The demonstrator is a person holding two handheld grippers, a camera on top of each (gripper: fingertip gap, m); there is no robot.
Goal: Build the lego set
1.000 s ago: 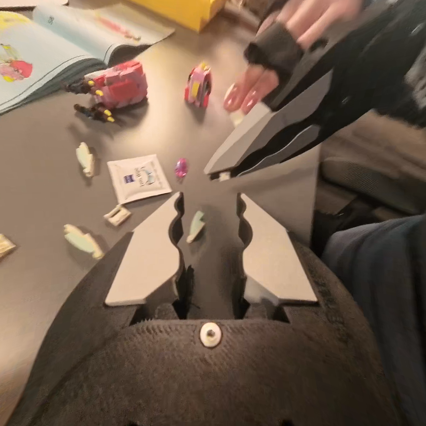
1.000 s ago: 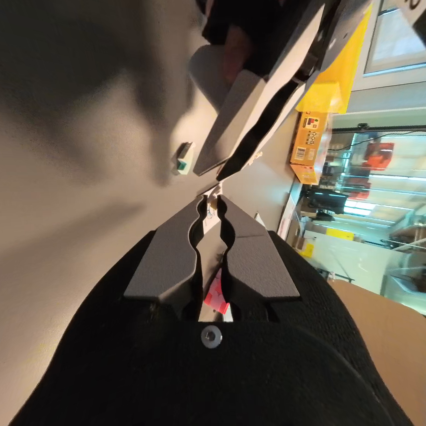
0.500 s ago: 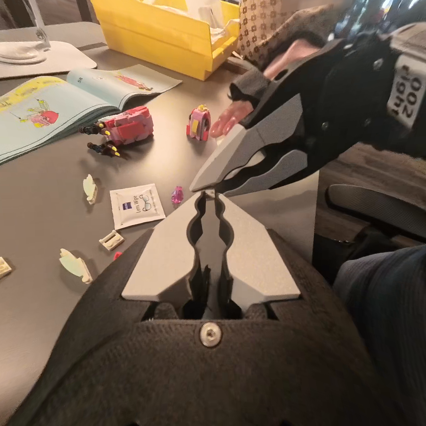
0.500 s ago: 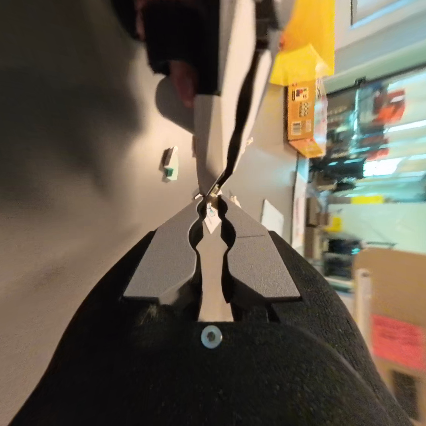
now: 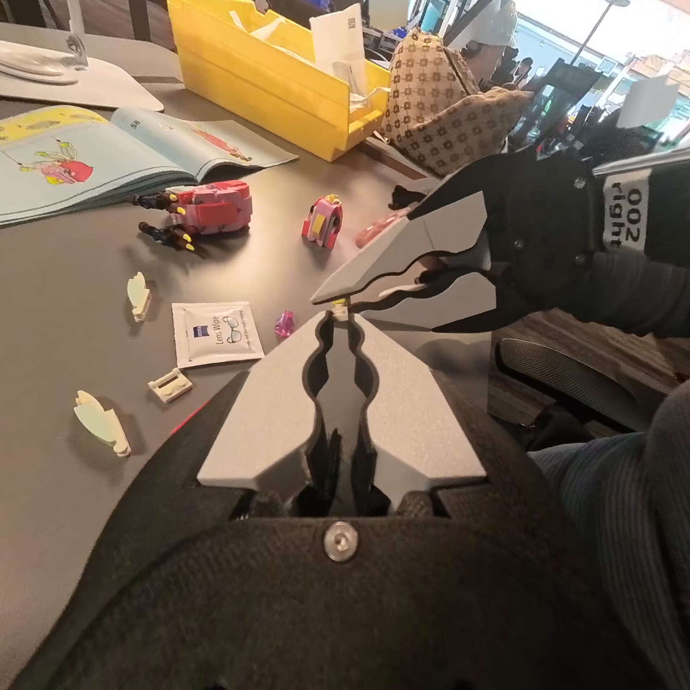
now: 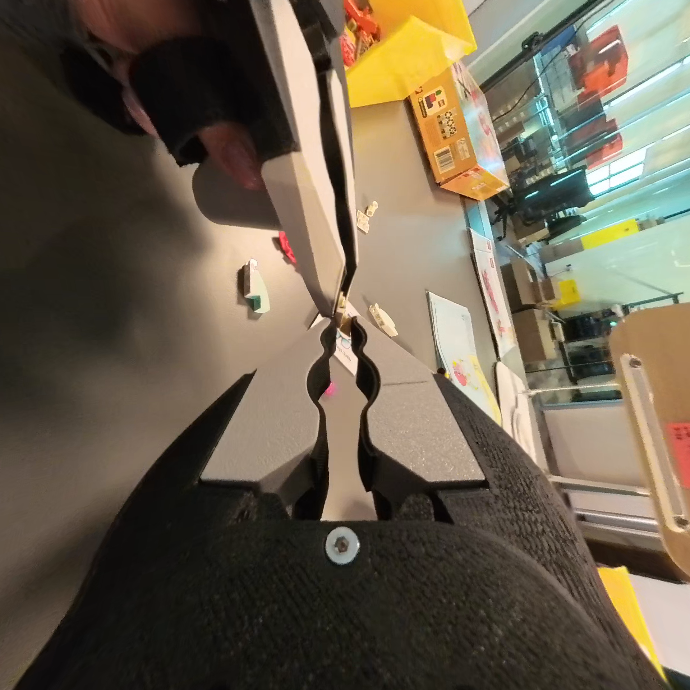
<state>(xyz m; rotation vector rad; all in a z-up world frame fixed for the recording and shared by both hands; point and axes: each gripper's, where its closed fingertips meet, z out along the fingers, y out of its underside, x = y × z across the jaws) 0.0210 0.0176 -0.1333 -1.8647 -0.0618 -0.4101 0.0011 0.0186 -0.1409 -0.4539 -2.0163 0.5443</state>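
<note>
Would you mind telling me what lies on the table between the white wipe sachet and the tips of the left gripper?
A small translucent pink piece lies between the sachet and the left gripper; the left wrist view shows it.

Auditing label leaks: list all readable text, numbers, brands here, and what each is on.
I won't quote writing; bearers only.
White sachet: print, logo.
Tag on right tongs: print.
Open booklet: page number.
Orange box: print, barcode.
Red sticker: blurred.

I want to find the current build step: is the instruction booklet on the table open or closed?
Open. The instruction booklet lies flat on the table with its illustrated pages spread, behind the pink and red brick model.
</note>
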